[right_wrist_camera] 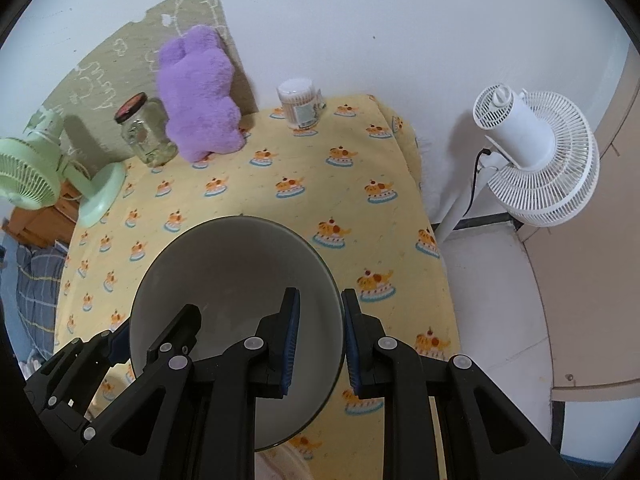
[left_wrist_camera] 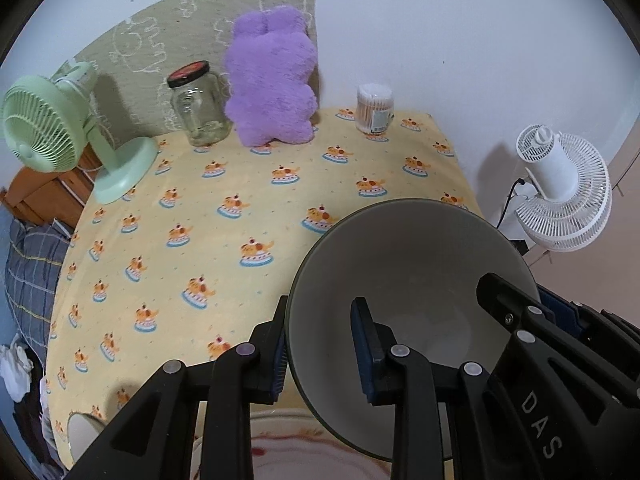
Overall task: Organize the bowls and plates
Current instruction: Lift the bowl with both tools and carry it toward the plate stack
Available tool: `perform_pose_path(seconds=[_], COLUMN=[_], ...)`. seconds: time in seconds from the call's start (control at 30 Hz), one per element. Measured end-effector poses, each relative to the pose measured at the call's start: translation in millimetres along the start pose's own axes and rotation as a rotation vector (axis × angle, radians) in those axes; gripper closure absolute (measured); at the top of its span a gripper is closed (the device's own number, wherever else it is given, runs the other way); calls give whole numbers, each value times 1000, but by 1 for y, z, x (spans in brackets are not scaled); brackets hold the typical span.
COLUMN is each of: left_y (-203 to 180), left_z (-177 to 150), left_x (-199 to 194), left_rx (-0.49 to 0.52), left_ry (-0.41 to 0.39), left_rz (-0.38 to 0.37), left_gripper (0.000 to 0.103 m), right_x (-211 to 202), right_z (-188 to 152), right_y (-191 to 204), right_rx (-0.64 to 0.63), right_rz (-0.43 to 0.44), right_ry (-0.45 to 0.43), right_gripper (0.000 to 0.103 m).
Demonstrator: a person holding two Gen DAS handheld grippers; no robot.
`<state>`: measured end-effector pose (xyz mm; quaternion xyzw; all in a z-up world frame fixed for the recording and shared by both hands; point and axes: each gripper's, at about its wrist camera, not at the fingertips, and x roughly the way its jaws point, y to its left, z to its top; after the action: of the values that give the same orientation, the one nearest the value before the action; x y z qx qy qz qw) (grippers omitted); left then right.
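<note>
**Bowl held aloft by both rims**

The bowl (left_wrist_camera: 404, 312) hangs over the tablecloth (left_wrist_camera: 224, 216), my left gripper (left_wrist_camera: 320, 352) and right gripper (right_wrist_camera: 318, 344) each pinching opposite rims (thin walls). Uneven lifting could tip it onto the plate (left_wrist_camera: 312, 456) below.

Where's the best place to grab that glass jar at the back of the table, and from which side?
Grip the glass jar around its body just under the black lid, coming in level from the front. It stands upright, with the green fan on one side and the purple plush toy close on the other, so the front looks freest.
</note>
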<state>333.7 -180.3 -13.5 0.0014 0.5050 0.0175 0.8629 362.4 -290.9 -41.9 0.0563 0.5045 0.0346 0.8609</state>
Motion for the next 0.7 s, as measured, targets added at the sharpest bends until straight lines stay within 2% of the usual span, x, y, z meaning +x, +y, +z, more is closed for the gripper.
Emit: perform_pose_path(seconds=[0.7], left_y=[108], left_z=[-48], left_x=[-66], left_rx=[19], left_ry=[-58], left_rz=[-44], left_gripper=[77], right_x=[-68], right_z=[-67], right_y=[114], right_rx=[2], right_rz=[-41], right_ry=[-64], right_gripper=[79])
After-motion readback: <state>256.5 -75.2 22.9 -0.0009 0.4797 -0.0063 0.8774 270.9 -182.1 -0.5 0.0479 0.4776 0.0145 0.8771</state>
